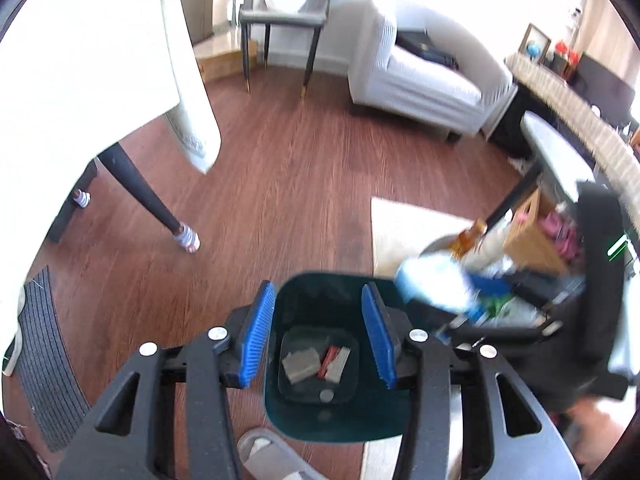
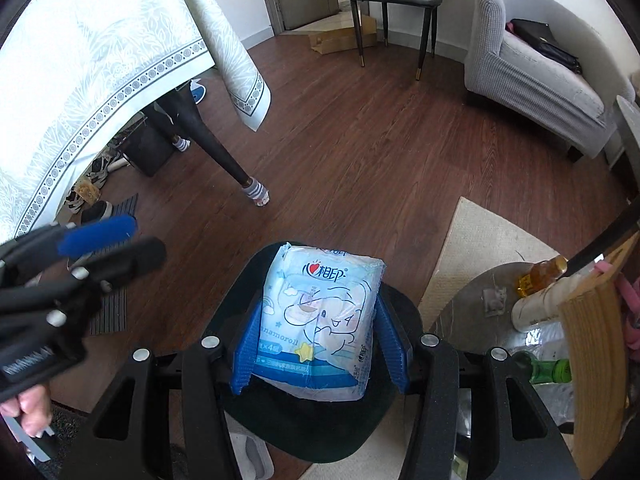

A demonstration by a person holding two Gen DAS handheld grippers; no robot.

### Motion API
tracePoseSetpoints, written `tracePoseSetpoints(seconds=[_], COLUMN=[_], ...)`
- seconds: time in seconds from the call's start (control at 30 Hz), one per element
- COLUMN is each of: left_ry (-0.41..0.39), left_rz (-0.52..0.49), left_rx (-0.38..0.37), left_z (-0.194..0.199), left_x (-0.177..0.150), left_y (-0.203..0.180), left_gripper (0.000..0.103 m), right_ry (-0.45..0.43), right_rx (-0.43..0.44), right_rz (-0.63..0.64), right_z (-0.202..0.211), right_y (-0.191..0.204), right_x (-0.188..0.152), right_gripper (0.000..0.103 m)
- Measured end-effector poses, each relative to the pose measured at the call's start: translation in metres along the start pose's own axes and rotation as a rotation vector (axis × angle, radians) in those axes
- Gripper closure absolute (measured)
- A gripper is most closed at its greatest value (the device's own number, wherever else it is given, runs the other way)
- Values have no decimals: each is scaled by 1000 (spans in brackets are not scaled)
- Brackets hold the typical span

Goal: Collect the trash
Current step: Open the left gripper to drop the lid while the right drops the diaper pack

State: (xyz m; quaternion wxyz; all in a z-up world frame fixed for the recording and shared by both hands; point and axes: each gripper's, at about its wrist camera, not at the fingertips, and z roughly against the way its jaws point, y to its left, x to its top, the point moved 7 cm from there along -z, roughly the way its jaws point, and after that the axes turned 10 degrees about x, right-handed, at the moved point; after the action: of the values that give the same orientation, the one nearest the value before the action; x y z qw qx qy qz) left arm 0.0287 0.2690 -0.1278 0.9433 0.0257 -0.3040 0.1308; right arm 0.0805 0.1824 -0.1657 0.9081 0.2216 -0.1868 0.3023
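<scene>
Blue ribbed pads are seen on both grippers; the right gripper [image 2: 318, 340] is clamped on a pale blue tissue pack [image 2: 320, 320], which is pressed from both sides and held directly above the dark green bin [image 2: 304, 428], so that most of the bin's mouth is hidden beneath it in the right wrist view. In the left wrist view the same pack [image 1: 436, 286] is seen blurred at the bin's right rim, with the right gripper's black body just behind it. The left gripper [image 1: 318, 334] is held above the bin [image 1: 280, 412] with its jaws parted and nothing between them; through the gap the bin's floor is seen, where a grey wrapper [image 1: 300, 364], a red piece [image 1: 330, 360] and a small round disc [image 1: 327, 396] lie. In the right wrist view the left gripper [image 2: 116, 240] is seen at the left edge, held by a hand [image 2: 34, 412] of which only the fingers show. The bin stands on a dark wood floor [image 1: 280, 184] beside a beige rug [image 2: 480, 248]; a grey slipper [image 1: 264, 452] lies just in front of it. A low round table [image 2: 480, 304] to the right bears an amber bottle [image 2: 540, 276] and a green bottle [image 2: 548, 370]. A patterned tablecloth [image 2: 100, 60] hangs at the upper left, and a grey sofa [image 2: 532, 64] is set well apart at the upper right.
</scene>
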Motion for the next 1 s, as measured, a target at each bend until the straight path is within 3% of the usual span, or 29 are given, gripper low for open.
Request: tracePoseSetpoints(seconds=[0.17,0.33,0.5,0.67,1.0], left_ry=[-37,-74,-117,-153,-194], left_rz=[80,128,111,94,132], left_rx=[-21,-52,-76,-89,-132], left_z=[16,30,45,58,77], left_x=[20,36,48,55,68], left_y=[4,0,-12,-26,-40], left_gripper=[67,67,67,67,67], right_ry=[62,145,209,266,292], right_rx=[15,22,17,-12,-9], right_rz=[0,19,28,56,100], right_z=[-23,-51,-74,-83,-74], right_y=[-3,0,1,-2,-10], right_x=[-14,-33,-48,-65,-82], right_gripper=[49,49,47,32,32])
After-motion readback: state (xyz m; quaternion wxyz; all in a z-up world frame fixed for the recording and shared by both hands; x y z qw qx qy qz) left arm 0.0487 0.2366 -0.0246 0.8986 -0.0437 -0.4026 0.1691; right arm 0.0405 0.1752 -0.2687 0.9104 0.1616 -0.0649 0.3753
